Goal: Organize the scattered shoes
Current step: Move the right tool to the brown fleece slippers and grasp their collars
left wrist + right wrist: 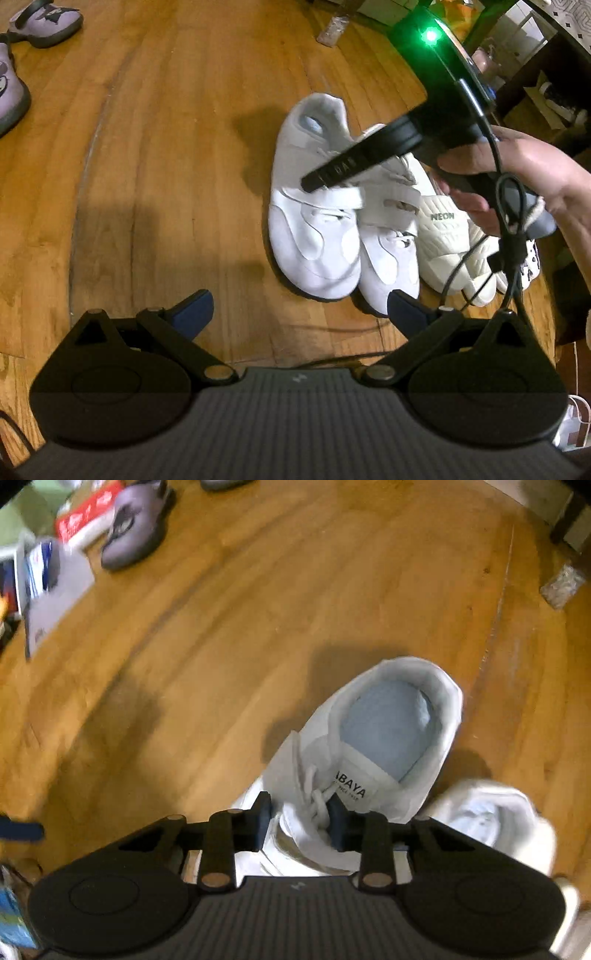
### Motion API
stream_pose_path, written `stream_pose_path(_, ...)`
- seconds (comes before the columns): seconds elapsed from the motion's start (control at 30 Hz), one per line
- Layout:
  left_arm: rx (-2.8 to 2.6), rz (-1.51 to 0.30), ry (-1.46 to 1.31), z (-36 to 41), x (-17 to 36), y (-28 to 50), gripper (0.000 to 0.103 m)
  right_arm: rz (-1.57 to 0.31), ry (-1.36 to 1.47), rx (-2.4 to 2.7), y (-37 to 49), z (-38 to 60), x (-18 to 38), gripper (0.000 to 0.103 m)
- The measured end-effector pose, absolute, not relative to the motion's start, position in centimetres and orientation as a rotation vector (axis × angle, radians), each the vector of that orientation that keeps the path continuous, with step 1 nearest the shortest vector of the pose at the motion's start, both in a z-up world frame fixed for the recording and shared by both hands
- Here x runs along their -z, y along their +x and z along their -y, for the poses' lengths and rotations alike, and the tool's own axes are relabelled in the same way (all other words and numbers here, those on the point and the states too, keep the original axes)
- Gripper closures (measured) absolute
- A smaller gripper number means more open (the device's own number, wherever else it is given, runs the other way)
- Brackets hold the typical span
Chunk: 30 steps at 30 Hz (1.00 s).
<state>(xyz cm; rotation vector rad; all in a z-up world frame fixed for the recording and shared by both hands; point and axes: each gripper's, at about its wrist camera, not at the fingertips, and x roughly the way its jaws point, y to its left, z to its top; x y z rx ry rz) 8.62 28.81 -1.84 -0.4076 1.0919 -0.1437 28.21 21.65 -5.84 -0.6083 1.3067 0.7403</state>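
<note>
Left wrist view: left gripper [301,314] spread wide, blue rubbery pads holding nothing, low over the glossy wood-plank floor [147,166]. Two smooth white strap sneakers stand side by side, toes toward the camera: left sneaker [314,236] and right sneaker [391,266]. Just beside them lies a cream quilted shoe [448,251]. Purple soft shoes [44,22] sit well apart, far left.

Right wrist view: right gripper [299,827] pinching the white laces and tongue of the left sneaker [369,746]; pale blue insole visible. Purple shoe [136,524] far off, blurred.
</note>
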Motion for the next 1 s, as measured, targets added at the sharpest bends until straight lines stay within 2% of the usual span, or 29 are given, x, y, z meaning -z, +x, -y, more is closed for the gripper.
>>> stream_pose_path(0.1, 0.14, -1.096, -0.387, -28.0, 0.9, 8.6, 0.001, -1.287, -0.479, -0.727, 28.1, -20.2, 4.2, 0.068)
stream_pose_path(0.13, 0.134, -1.098, -0.383, -27.9, 0.2, 8.3, 0.001, -1.265, -0.407, -0.723, 27.8, -19.2, 3.0, 0.059)
stream_pose_path(0.17, 0.129, -1.1, -0.381, -27.9, -0.6, 7.8, 0.001, -1.243, -0.335, -0.721, 27.5, -18.1, 1.8, 0.043)
stream_pose_path(0.2, 0.129, -1.101, -0.378, -27.9, -1.0, 7.5, 0.001, -1.236, -0.259, -0.738, 26.7, -16.7, 0.5, 0.039)
stream_pose_path(0.37, 0.189, -1.057, -0.303, -27.4, -5.9, 2.0, 0.0, -1.397, 0.14, -0.884, 22.2, -9.5, -4.9, 0.039)
stream_pose_path(0.47, 0.244, -1.101, -0.298, -26.5, -5.8, -1.3, 0.0, -1.501, 0.272, -0.918, 19.3, -6.4, -5.4, 0.038)
stream_pose_path(0.53, 0.287, -1.15, -0.275, -25.3, -4.7, -3.2, 0.0, -1.515, 0.24, -0.918, 16.7, -5.2, -5.2, 0.038)
stream_pose_path(0.7, 0.351, -1.268, -0.136, -21.5, -0.3, -6.6, 0.0, -1.535, 0.251, -0.93, 9.4, -3.7, -0.1, 0.038)
stream_pose_path(0.8, 0.381, -1.286, -0.073, -19.7, 1.3, -7.5, 0.0, -1.541, 0.229, -0.915, 5.8, -3.3, 2.7, 0.038)
stream_pose_path(1.0, 0.391, -1.255, -0.011, -18.6, 2.7, -7.0, 0.0, -1.417, 0.108, -0.915, 2.8, -4.7, 4.4, 0.038)
